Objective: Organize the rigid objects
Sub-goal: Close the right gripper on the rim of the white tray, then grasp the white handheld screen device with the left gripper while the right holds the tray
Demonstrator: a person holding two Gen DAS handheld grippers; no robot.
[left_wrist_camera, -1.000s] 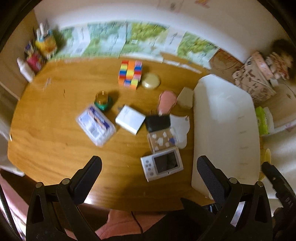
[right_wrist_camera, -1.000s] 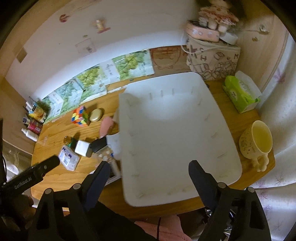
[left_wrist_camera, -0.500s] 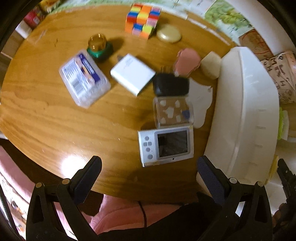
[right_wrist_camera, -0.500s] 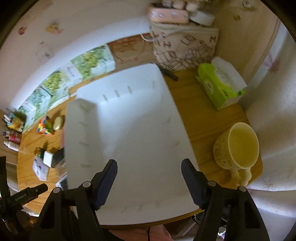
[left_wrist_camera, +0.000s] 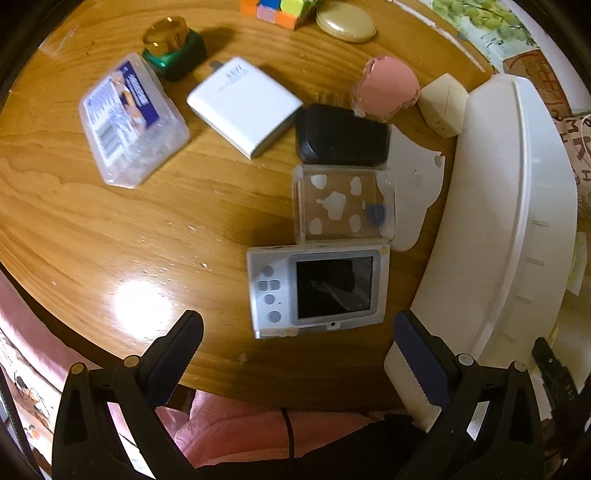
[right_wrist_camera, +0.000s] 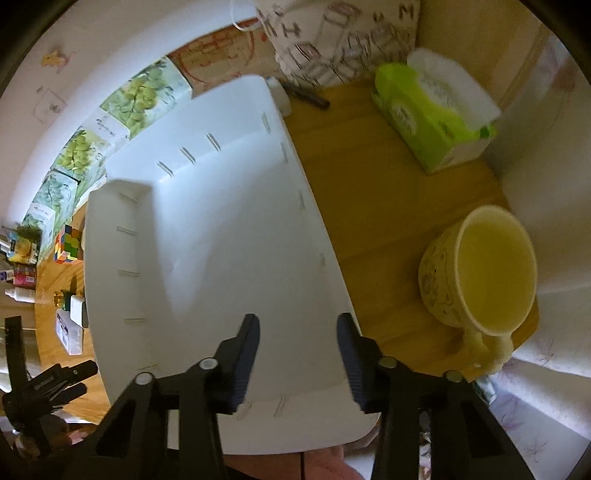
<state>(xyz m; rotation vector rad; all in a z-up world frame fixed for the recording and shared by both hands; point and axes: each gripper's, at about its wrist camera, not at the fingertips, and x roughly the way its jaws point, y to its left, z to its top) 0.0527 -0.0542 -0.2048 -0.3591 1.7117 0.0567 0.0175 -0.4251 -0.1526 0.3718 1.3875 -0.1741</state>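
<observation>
A grey handheld device (left_wrist_camera: pixel 317 291) with a dark screen lies on the wooden table (left_wrist_camera: pixel 110 236), just ahead of my left gripper (left_wrist_camera: pixel 297 350), which is open and holds nothing. Beyond it sit a clear box with white cloud shapes (left_wrist_camera: pixel 343 203), a black case (left_wrist_camera: pixel 341 136), a white box (left_wrist_camera: pixel 243 105) and a clear labelled box (left_wrist_camera: pixel 129 118). The white bin (left_wrist_camera: pixel 498 221) stands at the right. My right gripper (right_wrist_camera: pixel 297 332) hangs over the white bin (right_wrist_camera: pixel 207 240) at its near right corner. Its jaws are closing with nothing between them, and its right finger overlaps the rim.
A green jar with a gold lid (left_wrist_camera: pixel 171 48), a pink object (left_wrist_camera: pixel 386 88), a beige box (left_wrist_camera: pixel 443 105), a gold compact (left_wrist_camera: pixel 345 26) and a colour cube (left_wrist_camera: pixel 280 9) lie farther back. Right of the bin stand a yellow mug (right_wrist_camera: pixel 495 266) and a green tissue box (right_wrist_camera: pixel 432 114).
My left gripper has sunk toward the table, so the grey device looms larger. My right gripper has slid right across the bin toward the mug, and its jaws have narrowed.
</observation>
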